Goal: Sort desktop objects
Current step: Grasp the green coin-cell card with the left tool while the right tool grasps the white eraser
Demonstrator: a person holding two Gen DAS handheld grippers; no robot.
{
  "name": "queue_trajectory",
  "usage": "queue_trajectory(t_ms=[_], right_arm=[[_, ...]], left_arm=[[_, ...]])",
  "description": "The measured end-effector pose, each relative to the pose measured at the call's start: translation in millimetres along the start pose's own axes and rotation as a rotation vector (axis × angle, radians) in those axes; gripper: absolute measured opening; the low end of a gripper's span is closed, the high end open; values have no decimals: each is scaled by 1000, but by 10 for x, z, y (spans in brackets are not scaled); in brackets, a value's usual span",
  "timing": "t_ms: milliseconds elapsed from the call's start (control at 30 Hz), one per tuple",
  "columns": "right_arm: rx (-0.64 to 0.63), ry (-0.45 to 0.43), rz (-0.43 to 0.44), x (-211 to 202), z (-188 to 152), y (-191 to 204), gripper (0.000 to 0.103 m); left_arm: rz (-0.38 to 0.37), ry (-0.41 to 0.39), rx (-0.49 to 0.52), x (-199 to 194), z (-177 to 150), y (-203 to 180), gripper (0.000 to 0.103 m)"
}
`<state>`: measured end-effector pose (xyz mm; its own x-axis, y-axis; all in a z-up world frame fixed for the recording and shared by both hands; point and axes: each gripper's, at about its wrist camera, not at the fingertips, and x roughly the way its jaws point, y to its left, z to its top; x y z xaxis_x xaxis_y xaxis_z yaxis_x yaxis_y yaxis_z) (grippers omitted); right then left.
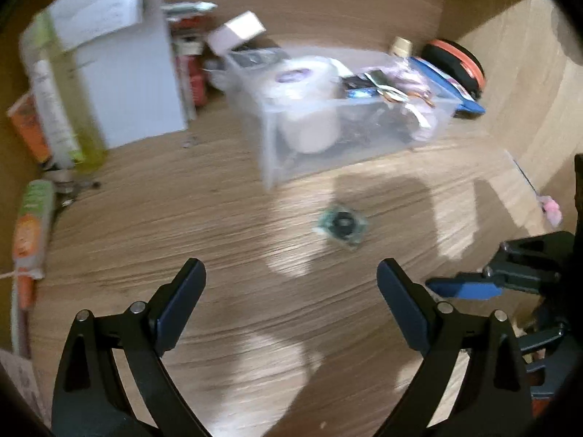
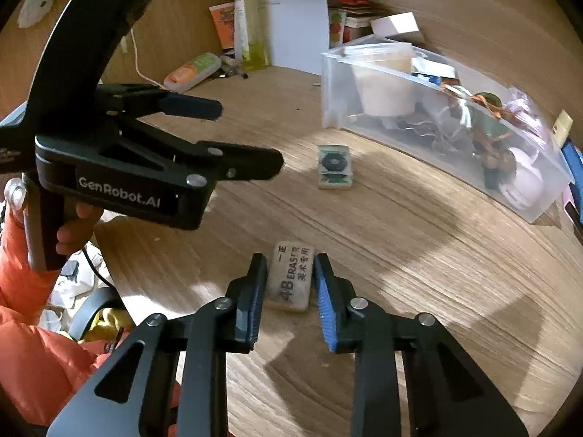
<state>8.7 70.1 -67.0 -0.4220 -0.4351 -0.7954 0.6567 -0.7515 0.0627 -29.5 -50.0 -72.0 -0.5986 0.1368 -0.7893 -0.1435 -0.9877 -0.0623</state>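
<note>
A white 4B eraser (image 2: 290, 281) lies on the wooden desk between the fingers of my right gripper (image 2: 289, 284); the jaws stand close on both sides, and touch cannot be told. A small green-and-black correction tape (image 1: 341, 224) lies on the desk ahead of my left gripper (image 1: 291, 284), which is open and empty; it also shows in the right wrist view (image 2: 334, 165). A clear plastic bin (image 1: 277, 138) behind it holds a paper roll (image 1: 308, 109) and small items. My left gripper also shows in the right wrist view (image 2: 247, 134).
A white folder (image 1: 138, 76), a yellow-green bottle (image 1: 73, 94), tubes and boxes stand at the back left. A round black-and-orange case (image 1: 459, 62) and a blue item (image 1: 462, 98) sit behind the bin. A wooden side wall (image 1: 528, 73) rises at the right.
</note>
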Motion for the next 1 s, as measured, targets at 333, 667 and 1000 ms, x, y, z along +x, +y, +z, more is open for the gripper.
queue_trajectory(t_ms=[333,667,1000], right_arm=[[195,-155,-153,-547,-104,-715,24],[265,-178,-185,-597,-72,-1082,24],[254,-211,-158,-576,160,-1206,24]], left_arm=[[-22,124,99,482,216,-286,96],[11,55,94,455,229,-328,40],[-20,-51,55,137,333,-375,40]])
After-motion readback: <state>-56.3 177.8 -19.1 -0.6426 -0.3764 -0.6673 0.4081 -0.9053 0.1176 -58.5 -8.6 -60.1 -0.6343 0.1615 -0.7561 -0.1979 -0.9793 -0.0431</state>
